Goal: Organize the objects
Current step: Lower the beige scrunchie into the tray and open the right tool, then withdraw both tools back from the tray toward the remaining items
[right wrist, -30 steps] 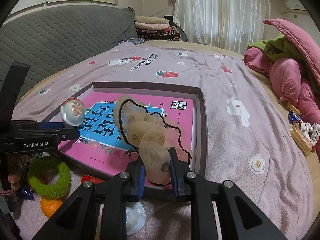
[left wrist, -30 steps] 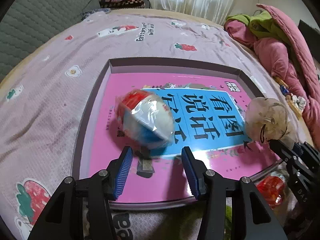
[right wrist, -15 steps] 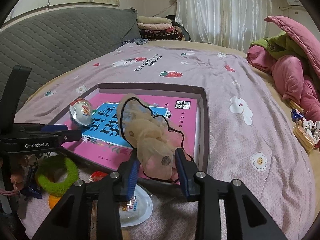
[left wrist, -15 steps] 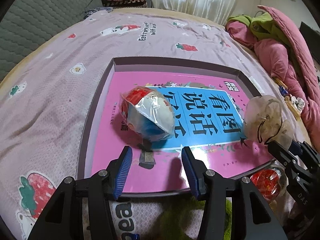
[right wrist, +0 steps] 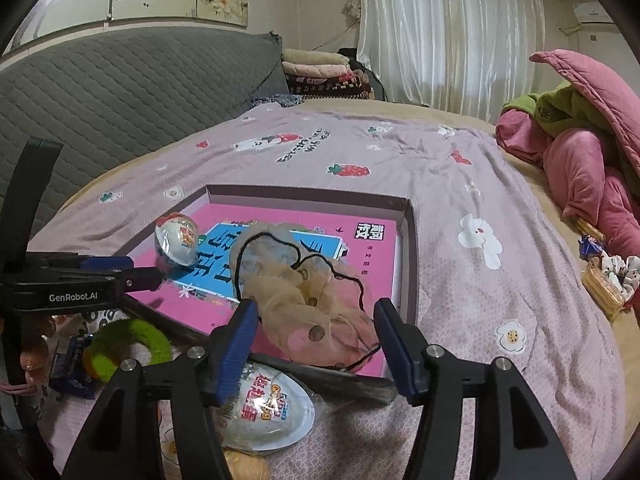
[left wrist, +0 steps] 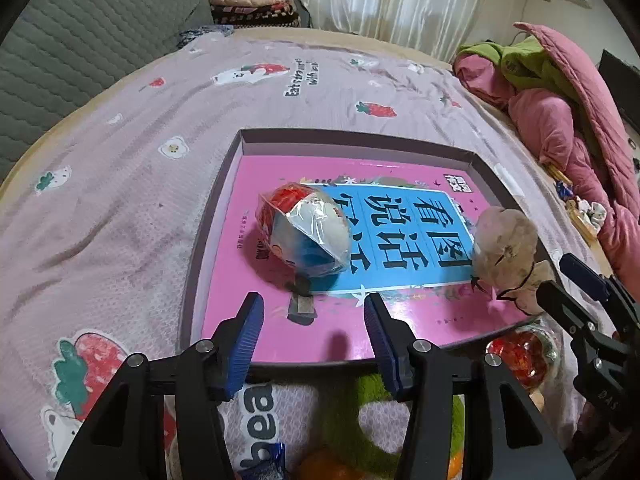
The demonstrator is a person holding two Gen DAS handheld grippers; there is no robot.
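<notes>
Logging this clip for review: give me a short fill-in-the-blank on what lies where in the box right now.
1. The wrapped toy egg lies on the ____ book inside the box.
2. The beige hair scrunchie lies between the opening right tongs, whose pads ____ touch it.
3. The left tongs hold ____.

Missing words: pink; do not; nothing

The side of the left tool (right wrist: pixel 120 276) says "GenRobot.AI" in white letters. The pink book (left wrist: pixel 400 240) in the tray has big black Chinese words on its blue part. The bedsheet (left wrist: pixel 300 76) has small dark words starting "Eat"; the rest is too small to read.
</notes>
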